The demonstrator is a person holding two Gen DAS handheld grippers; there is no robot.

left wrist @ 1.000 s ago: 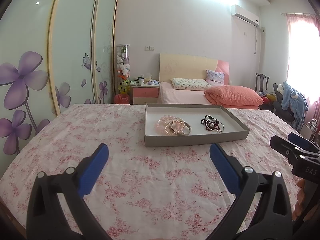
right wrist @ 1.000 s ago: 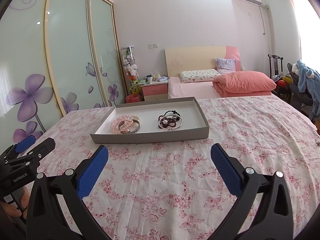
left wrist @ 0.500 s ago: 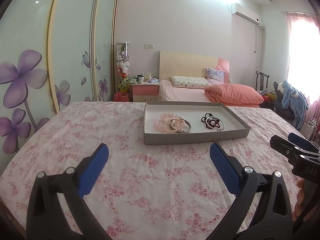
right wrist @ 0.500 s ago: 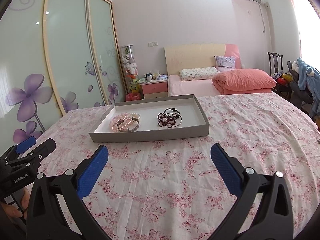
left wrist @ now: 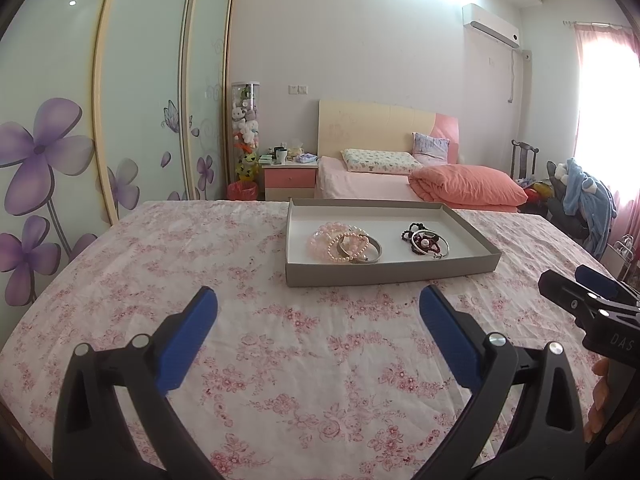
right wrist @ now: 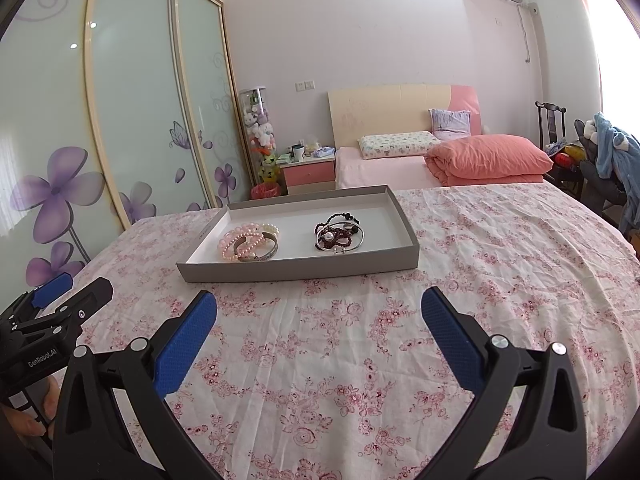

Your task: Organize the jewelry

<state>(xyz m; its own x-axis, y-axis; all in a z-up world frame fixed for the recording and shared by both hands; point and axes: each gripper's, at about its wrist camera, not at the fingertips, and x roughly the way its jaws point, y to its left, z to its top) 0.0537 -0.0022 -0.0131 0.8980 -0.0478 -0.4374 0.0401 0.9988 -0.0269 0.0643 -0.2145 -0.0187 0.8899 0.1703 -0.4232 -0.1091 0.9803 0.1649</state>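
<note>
The bracelets overlap in two heaps, a pink pile (left wrist: 343,243) and a dark pile (left wrist: 425,239), so single pieces are hard to separate. Both lie in the grey tray (left wrist: 392,270) on the flowered bedspread (left wrist: 280,340). The left gripper (left wrist: 318,304) and right gripper (right wrist: 319,307) are spread wide, empty, short of the tray.
</note>
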